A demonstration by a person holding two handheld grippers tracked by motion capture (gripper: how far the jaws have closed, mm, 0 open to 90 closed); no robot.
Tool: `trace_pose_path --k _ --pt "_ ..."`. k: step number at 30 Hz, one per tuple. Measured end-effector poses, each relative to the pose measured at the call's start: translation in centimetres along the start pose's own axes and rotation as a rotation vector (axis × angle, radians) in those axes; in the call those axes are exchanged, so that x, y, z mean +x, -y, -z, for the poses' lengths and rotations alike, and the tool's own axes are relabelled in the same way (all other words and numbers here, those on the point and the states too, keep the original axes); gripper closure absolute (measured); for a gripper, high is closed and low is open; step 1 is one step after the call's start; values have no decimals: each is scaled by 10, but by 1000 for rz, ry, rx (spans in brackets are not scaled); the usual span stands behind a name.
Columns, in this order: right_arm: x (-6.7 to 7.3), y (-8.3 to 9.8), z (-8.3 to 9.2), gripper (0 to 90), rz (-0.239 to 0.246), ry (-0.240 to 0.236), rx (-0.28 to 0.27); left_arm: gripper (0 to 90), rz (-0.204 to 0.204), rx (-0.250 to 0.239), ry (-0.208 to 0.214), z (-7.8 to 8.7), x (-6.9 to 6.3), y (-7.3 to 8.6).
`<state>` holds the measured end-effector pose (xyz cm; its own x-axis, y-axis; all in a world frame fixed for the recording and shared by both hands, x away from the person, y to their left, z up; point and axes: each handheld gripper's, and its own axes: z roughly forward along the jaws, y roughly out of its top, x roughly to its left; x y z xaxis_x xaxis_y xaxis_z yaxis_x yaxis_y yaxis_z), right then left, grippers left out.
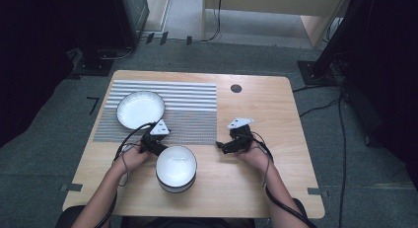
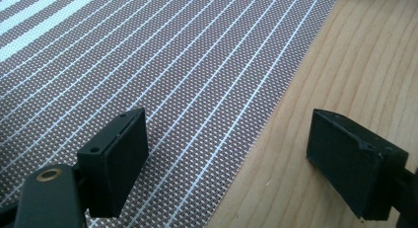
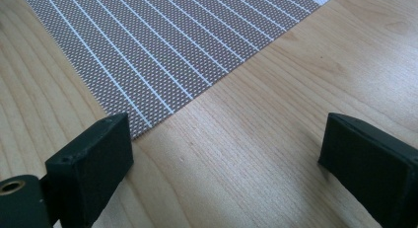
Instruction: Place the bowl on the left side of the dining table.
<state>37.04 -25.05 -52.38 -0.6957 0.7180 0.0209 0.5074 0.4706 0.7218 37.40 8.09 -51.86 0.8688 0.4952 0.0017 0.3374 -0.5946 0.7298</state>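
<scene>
At lower centre of the high view, the left gripper [image 1: 154, 145] sits just beside the near bowl [image 1: 176, 167], its jaws spread apart over the near edge of the striped placemat [image 1: 192, 109]; the right gripper [image 1: 231, 145] hovers with jaws equally apart at the mat's near right corner [image 3: 129, 132]. A second bowl [image 1: 140, 109] rests on the mat at upper left. To grip the mat cleanly, lower one jaw flat against the table [image 1: 256, 104] beside the edge and close only once the weave lies between the pads.
</scene>
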Motion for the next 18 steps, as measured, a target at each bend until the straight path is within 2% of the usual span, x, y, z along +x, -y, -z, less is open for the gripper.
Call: trace_pose_path --k 13,18 --pt "0 0 0 53 -2 0 -1 149 1 -3 -5 0 -1 0" --pt "0 0 0 53 -2 2 -2 139 20 -5 -37 0 0 0"
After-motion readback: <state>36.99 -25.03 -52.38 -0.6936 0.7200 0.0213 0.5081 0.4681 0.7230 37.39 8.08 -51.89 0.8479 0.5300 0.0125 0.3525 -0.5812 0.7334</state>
